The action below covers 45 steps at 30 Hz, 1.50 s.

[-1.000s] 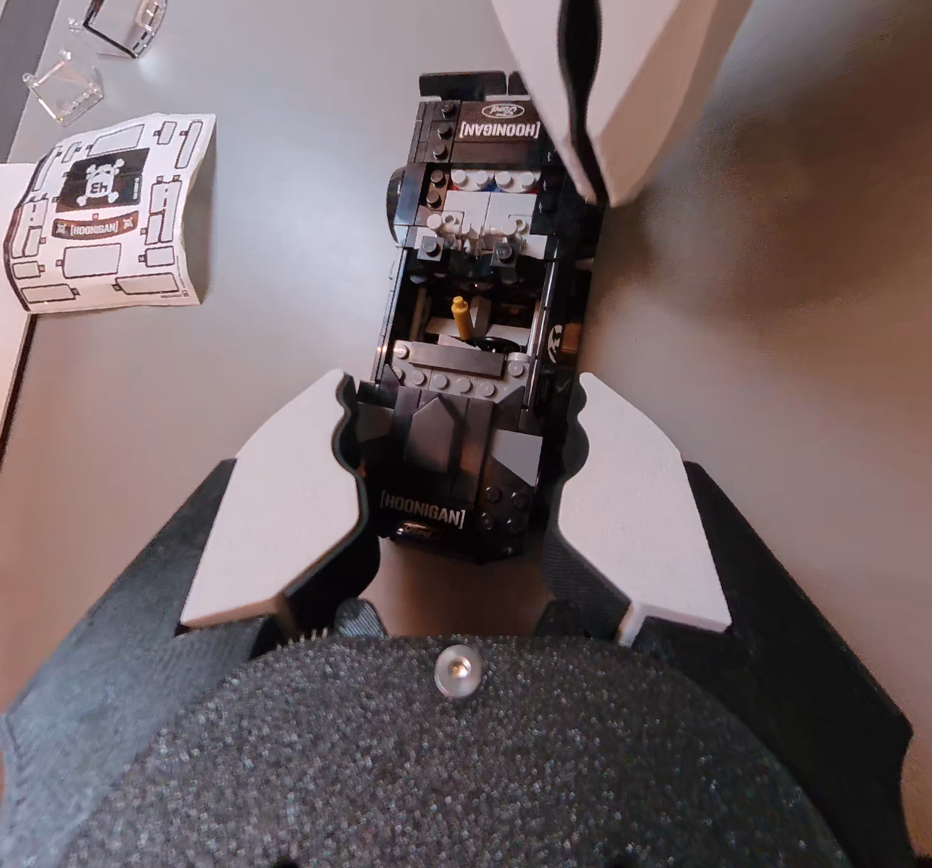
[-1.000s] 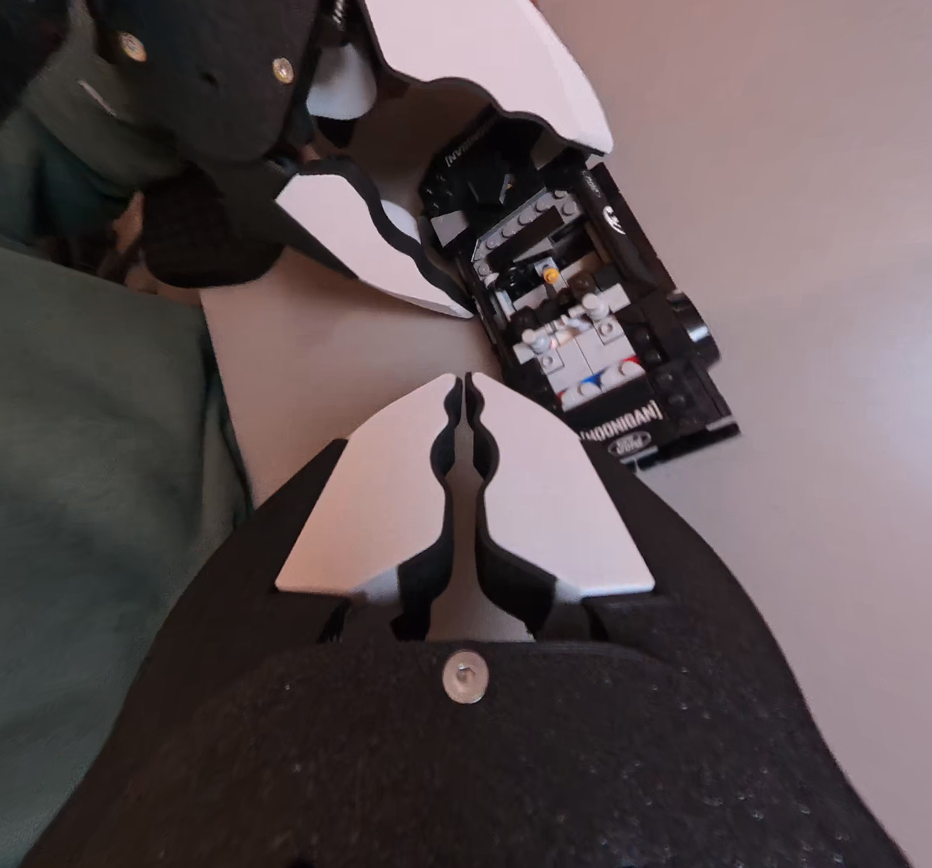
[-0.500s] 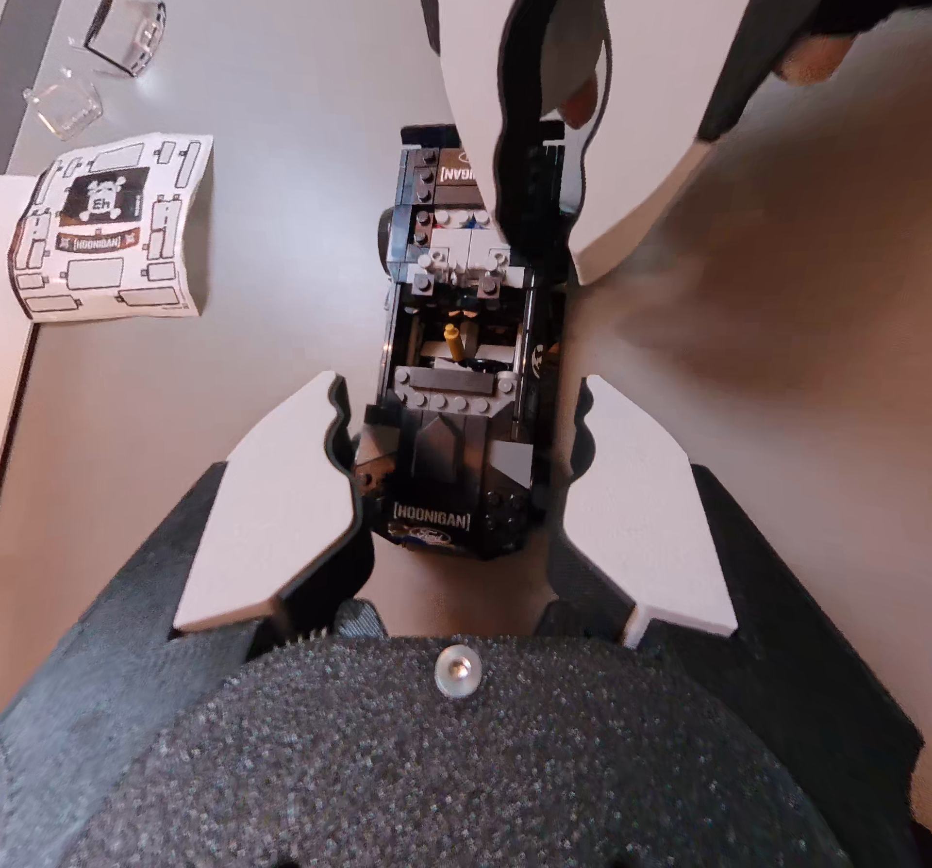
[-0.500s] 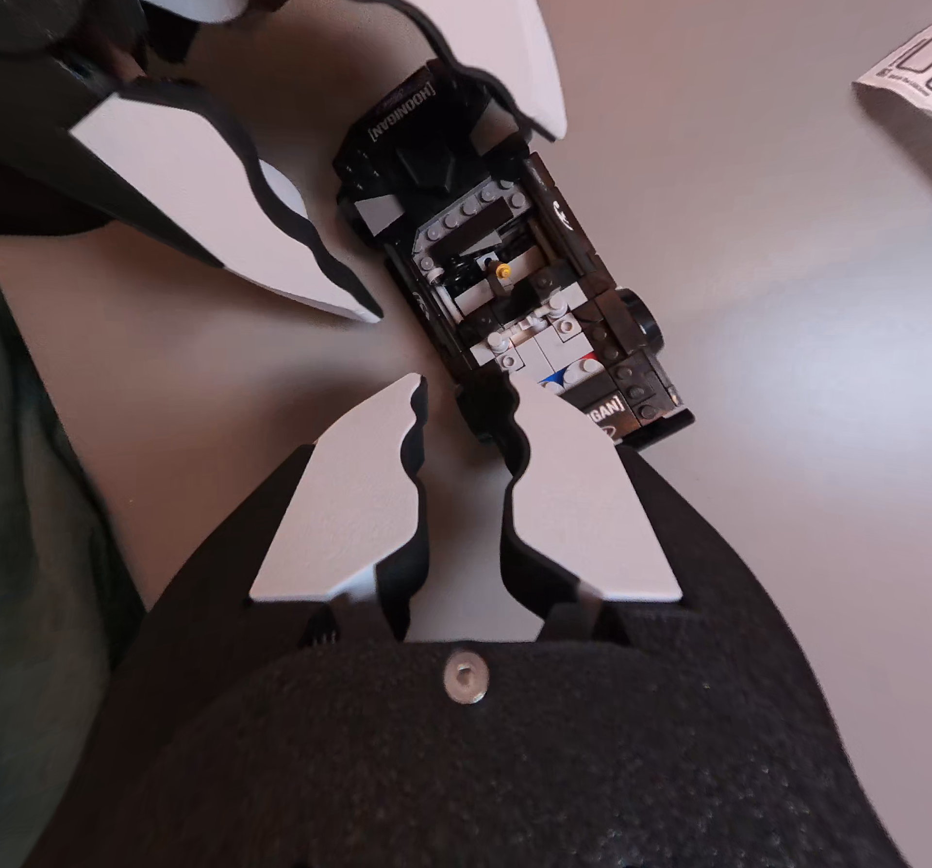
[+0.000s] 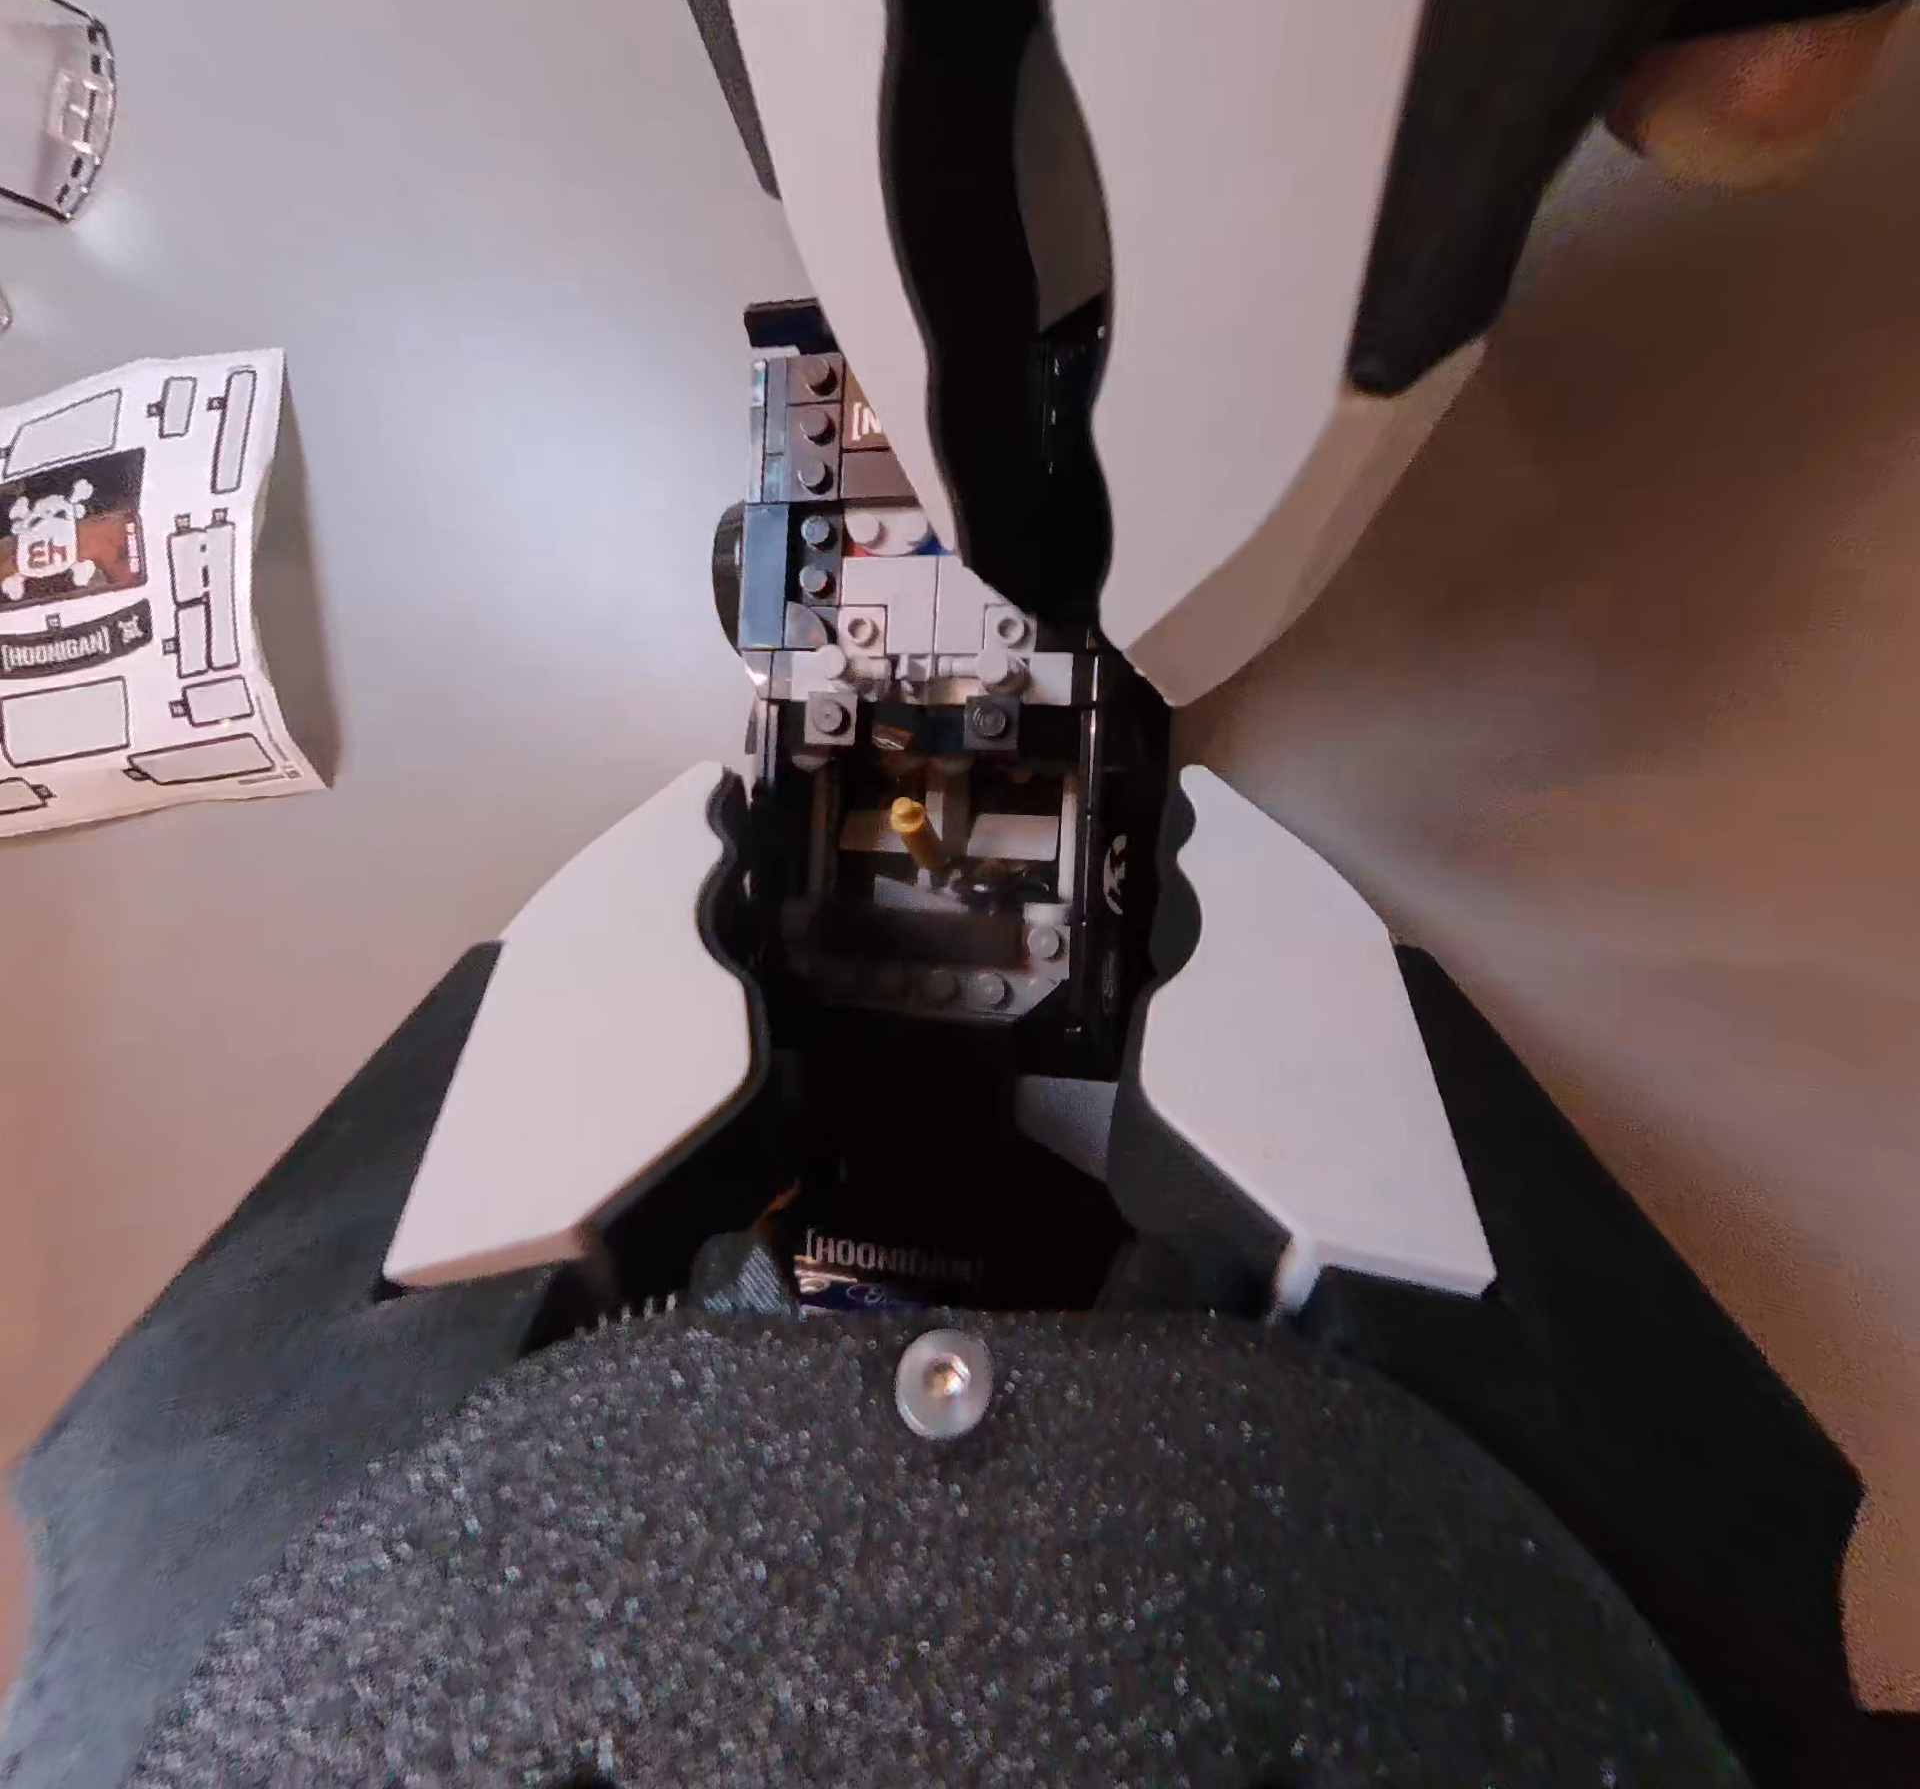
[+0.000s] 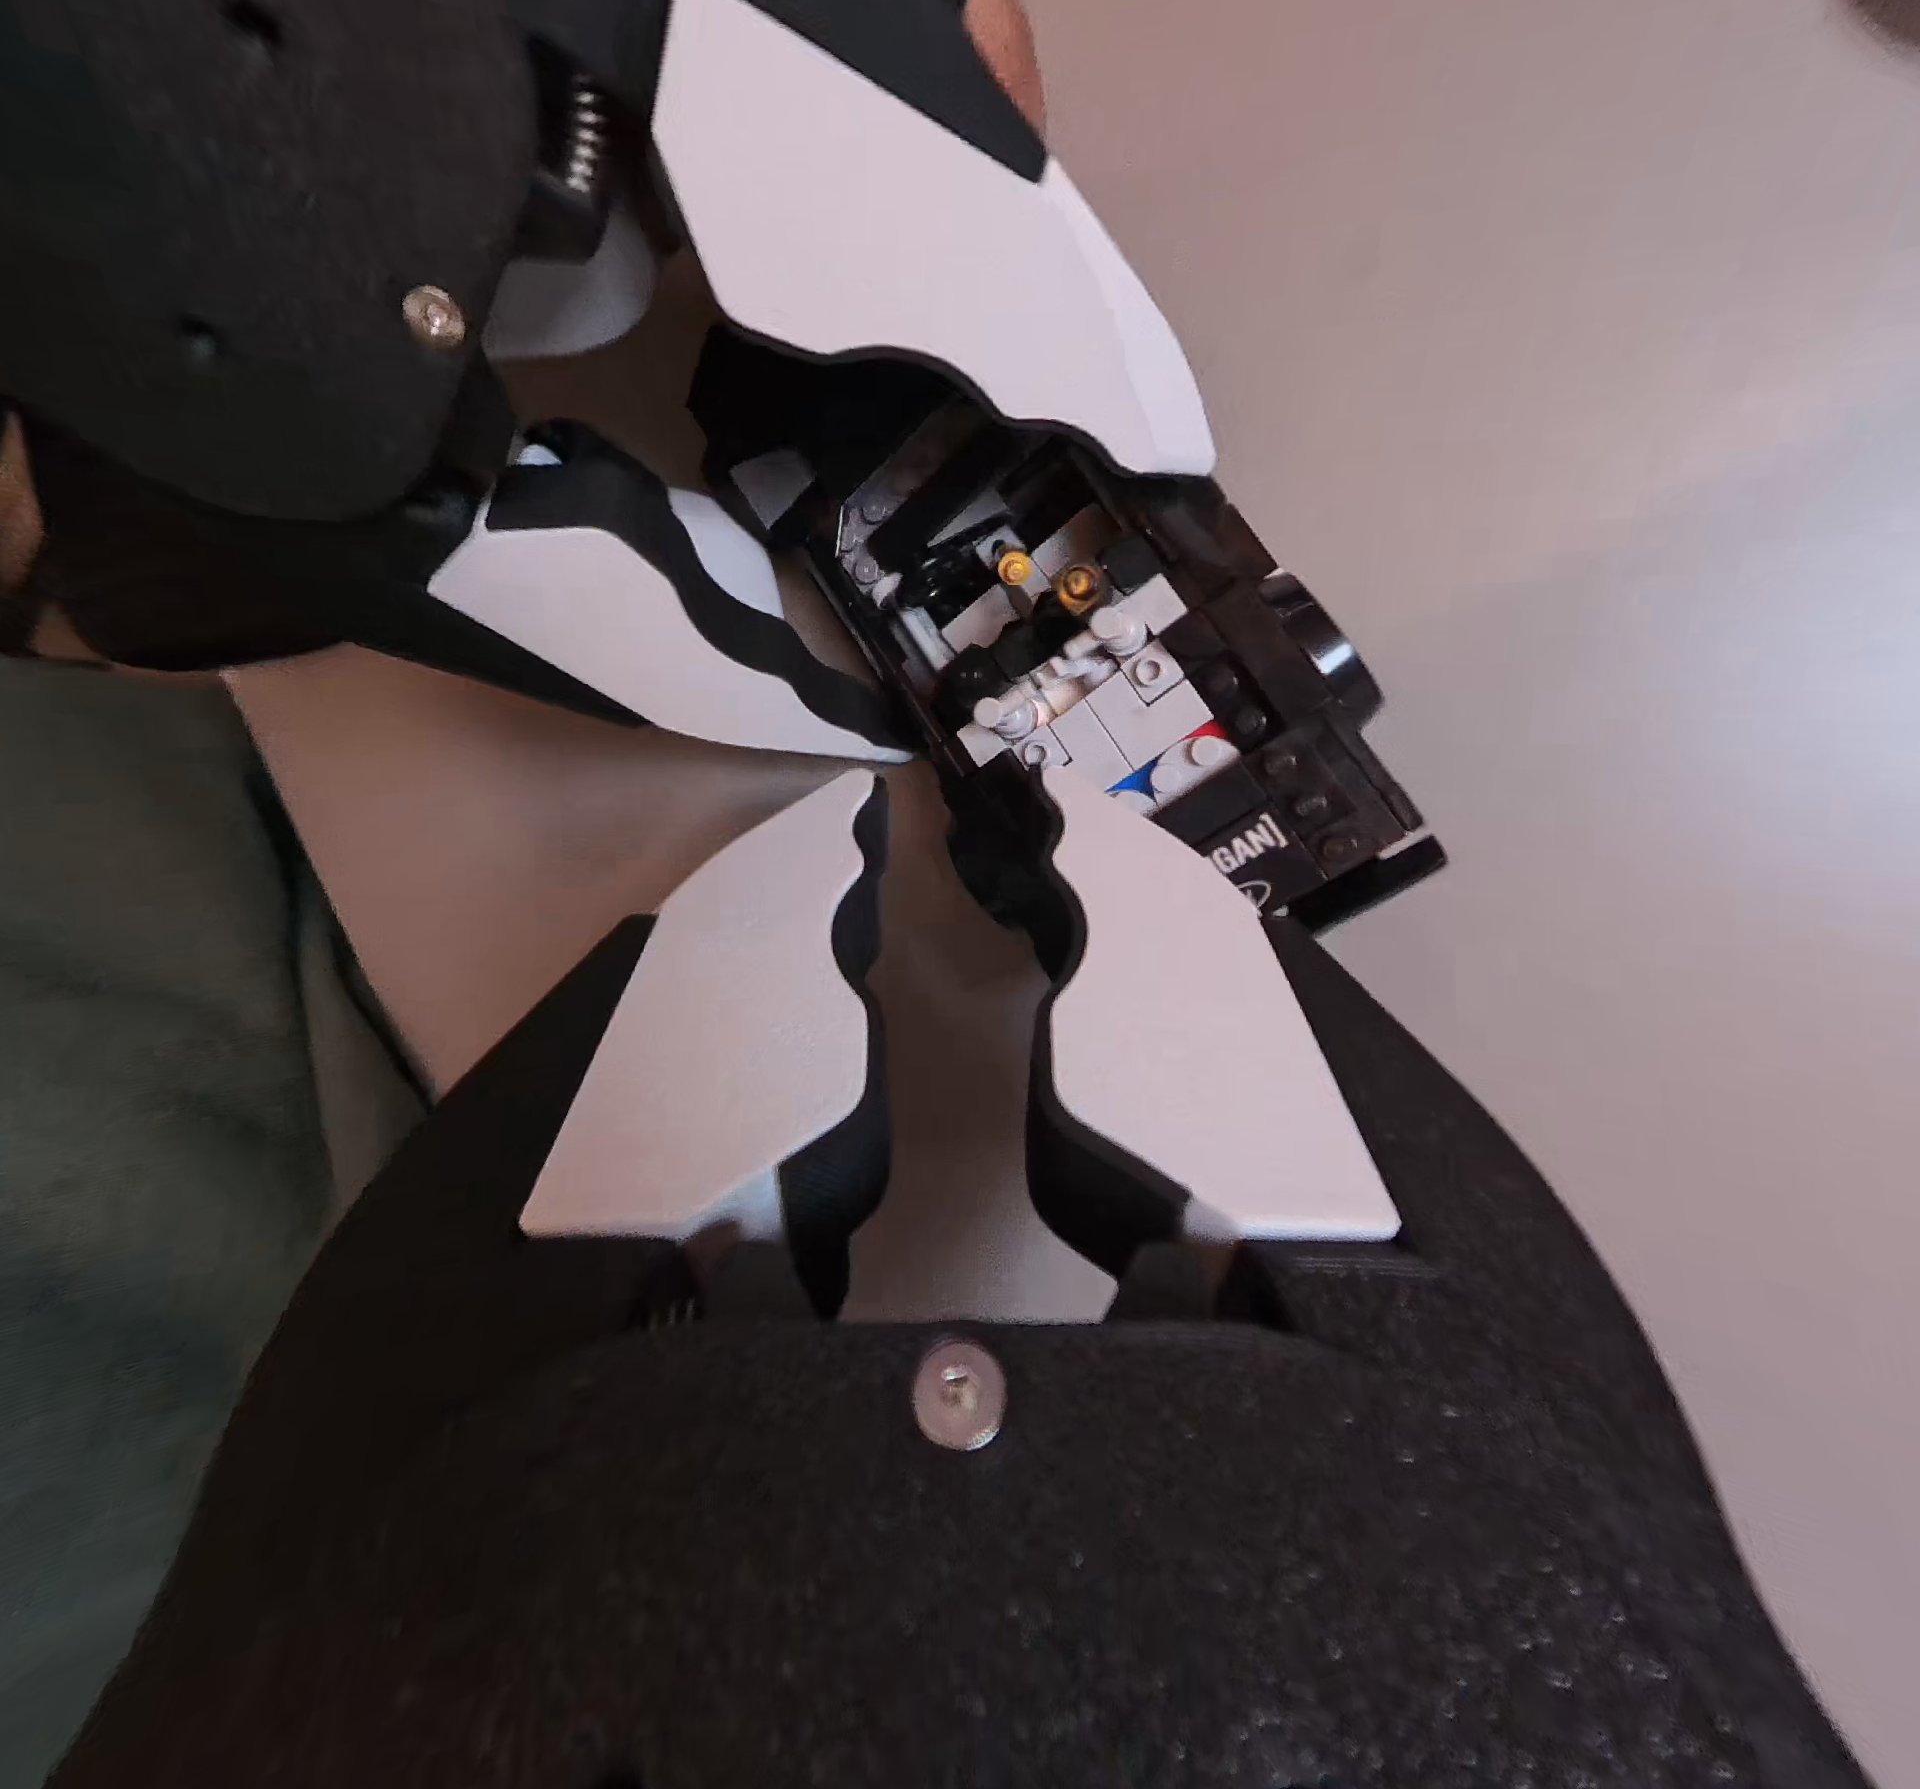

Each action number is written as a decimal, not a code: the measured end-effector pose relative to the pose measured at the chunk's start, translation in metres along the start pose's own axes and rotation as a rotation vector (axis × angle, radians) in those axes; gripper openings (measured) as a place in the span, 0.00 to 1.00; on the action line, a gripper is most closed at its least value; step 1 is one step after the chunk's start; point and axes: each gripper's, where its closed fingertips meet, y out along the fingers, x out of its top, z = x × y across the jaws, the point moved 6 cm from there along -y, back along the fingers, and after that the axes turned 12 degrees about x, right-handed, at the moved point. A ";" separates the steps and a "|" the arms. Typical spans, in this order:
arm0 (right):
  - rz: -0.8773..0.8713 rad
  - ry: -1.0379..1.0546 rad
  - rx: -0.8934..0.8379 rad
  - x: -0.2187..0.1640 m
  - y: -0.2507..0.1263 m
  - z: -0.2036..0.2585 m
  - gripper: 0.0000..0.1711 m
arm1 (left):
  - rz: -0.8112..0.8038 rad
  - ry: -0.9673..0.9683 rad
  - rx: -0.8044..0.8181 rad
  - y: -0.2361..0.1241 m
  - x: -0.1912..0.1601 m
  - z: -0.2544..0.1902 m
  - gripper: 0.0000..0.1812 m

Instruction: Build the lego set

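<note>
The partly built black lego car [image 5: 935,804] is located on the grey table [image 5: 499,181], lengthwise between the fingers of the left gripper [image 5: 948,809]. The left fingers are spread to the width of the body and lie against both of its flanks; firm clamping cannot be confirmed. The right gripper [image 6: 961,789] is positioned at the far end of the car. Its fingers are narrowly parted around the black edge near the rear corner; contact on both sides cannot be told.

The car is judged light and rigid as a whole, but brittle at its joints. Small parts, such as the gold lever [image 5: 920,830] in the open cockpit, are likely to detach under pressure. Hold is best taken on the long smooth side walls, low down. The glossy sides are judged slippery.

A sticker sheet [image 5: 135,586] and a clear windscreen piece [image 5: 62,118] lie at the far left.
</note>
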 end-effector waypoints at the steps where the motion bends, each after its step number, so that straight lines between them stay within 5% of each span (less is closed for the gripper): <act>1: -0.008 0.019 0.019 0.000 -0.001 -0.001 0.15 | -0.003 -0.002 0.002 0.000 0.000 0.000 0.42; 16: -0.145 0.294 0.275 -0.001 -0.002 -0.009 0.13 | -0.004 0.013 -0.015 -0.002 -0.002 -0.002 0.42; 19: -0.254 0.342 0.501 0.008 -0.006 0.005 0.03 | -0.017 0.001 0.007 0.000 -0.002 0.000 0.42; 28: -0.275 0.186 0.365 -0.014 -0.025 0.005 0.10 | -0.011 -0.004 -0.006 -0.003 -0.007 0.003 0.43; 36: -0.062 -0.314 -0.199 -0.062 -0.024 0.017 0.14 | -0.044 -0.021 -0.007 -0.011 -0.006 0.005 0.45; 39: 0.039 -0.343 -0.409 -0.090 -0.031 0.000 0.15 | -0.043 -0.024 -0.008 -0.014 -0.007 0.006 0.46; 45: -0.022 -0.224 -0.458 -0.106 -0.043 -0.022 0.15 | -0.051 -0.087 0.007 -0.026 -0.012 0.011 0.47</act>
